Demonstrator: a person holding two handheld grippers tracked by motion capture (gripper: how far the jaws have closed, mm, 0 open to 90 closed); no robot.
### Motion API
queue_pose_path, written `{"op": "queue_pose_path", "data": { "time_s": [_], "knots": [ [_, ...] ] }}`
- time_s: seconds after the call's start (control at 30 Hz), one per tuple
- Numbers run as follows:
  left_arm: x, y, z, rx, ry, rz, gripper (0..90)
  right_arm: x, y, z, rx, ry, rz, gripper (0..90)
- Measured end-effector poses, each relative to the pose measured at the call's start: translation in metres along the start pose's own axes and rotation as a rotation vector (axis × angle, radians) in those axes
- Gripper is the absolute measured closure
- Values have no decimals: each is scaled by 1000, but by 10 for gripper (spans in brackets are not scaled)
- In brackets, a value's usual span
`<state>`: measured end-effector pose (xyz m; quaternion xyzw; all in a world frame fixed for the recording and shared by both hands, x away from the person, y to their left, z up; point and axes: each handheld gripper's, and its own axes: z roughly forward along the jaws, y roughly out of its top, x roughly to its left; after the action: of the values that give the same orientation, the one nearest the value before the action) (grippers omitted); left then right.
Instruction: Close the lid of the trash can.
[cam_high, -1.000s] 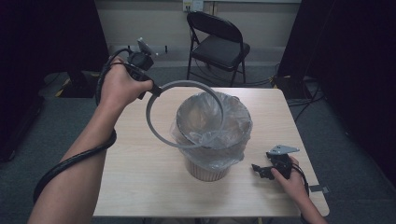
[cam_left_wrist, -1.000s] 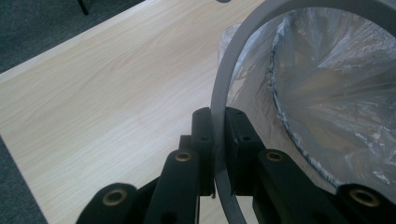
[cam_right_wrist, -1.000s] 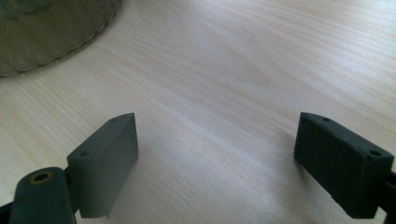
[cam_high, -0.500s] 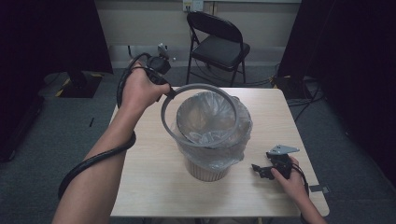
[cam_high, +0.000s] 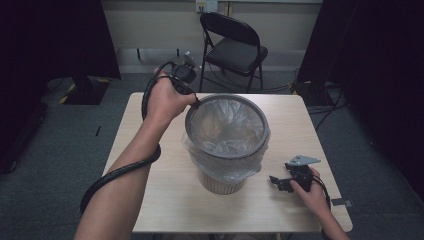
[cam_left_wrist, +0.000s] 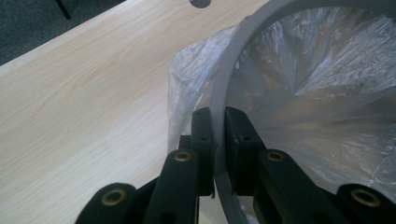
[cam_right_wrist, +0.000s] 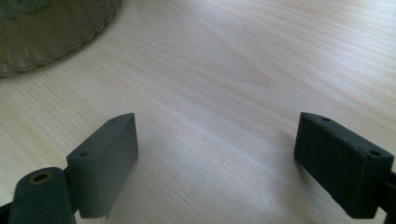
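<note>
A beige wastebasket (cam_high: 220, 184) lined with a clear plastic bag (cam_high: 227, 125) stands mid-table. A grey ring (cam_high: 226, 155) lies over the basket's mouth, on top of the bag. My left gripper (cam_high: 193, 102) is shut on the ring's far left edge. In the left gripper view the jaws (cam_left_wrist: 218, 116) pinch the ring (cam_left_wrist: 225, 88), with the crinkled bag (cam_left_wrist: 322, 79) inside it. My right gripper (cam_high: 275, 181) rests on the table at the front right, open with nothing in it. Its view shows the jaws (cam_right_wrist: 219, 140) wide apart over bare wood, with the basket's ribbed base (cam_right_wrist: 51, 32) at upper left.
The light wooden table (cam_high: 150, 200) has bare wood around the basket. A black folding chair (cam_high: 235, 50) stands behind the far edge. Cables lie on the grey floor at right (cam_high: 325, 100), and dark curtains hang on both sides.
My left hand has carried the ring to the right and down, from beside the basket to over its mouth. The right hand and its gripper have stayed put.
</note>
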<state>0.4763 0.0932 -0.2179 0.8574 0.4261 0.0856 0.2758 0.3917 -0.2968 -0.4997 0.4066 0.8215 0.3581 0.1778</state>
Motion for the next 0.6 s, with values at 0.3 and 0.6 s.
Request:
{"op": "queue_pose_path", "data": {
  "time_s": [0.3, 0.6],
  "knots": [
    [-4, -1, 5, -2, 9, 6, 828, 0, 0, 0, 0, 1, 0, 130],
    [-5, -1, 7, 0, 21, 21, 827, 0, 0, 0, -1, 0, -1, 129]
  ]
}}
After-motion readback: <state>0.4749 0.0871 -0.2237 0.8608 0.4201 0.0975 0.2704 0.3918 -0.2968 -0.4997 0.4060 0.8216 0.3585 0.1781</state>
